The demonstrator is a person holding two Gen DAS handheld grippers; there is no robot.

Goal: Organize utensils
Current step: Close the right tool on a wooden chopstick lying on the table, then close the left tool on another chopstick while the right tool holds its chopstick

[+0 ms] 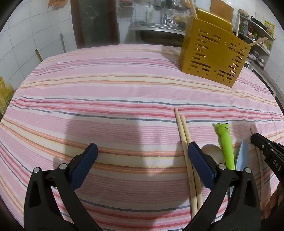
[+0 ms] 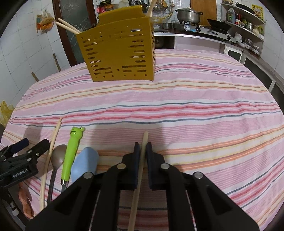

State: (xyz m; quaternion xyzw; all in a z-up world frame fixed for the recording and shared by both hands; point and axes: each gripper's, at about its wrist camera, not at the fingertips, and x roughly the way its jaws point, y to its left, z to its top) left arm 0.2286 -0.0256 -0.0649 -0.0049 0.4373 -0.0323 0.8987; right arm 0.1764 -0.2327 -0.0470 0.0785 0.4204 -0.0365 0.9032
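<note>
A yellow slotted utensil holder [image 1: 213, 53] stands at the far side of the striped table, with chopsticks in it; it also shows in the right wrist view [image 2: 119, 51]. My left gripper [image 1: 142, 154] is open and empty, low over the cloth, with two wooden chopsticks [image 1: 184, 142] lying by its right finger. My right gripper [image 2: 142, 151] is shut on a single wooden chopstick [image 2: 144, 140]. Left of it lie a blue utensil [image 2: 85, 163], a green frog-handled utensil [image 2: 71, 151], a metal spoon [image 2: 58, 156] and another chopstick [image 2: 51, 147].
The pink striped tablecloth [image 2: 195, 106] covers the table. Behind it are a kitchen counter with a stove and a pot [image 2: 188, 15], shelves at the right, and a sink [image 1: 156, 28]. A yellow bag [image 1: 4, 94] sits off the table's left edge.
</note>
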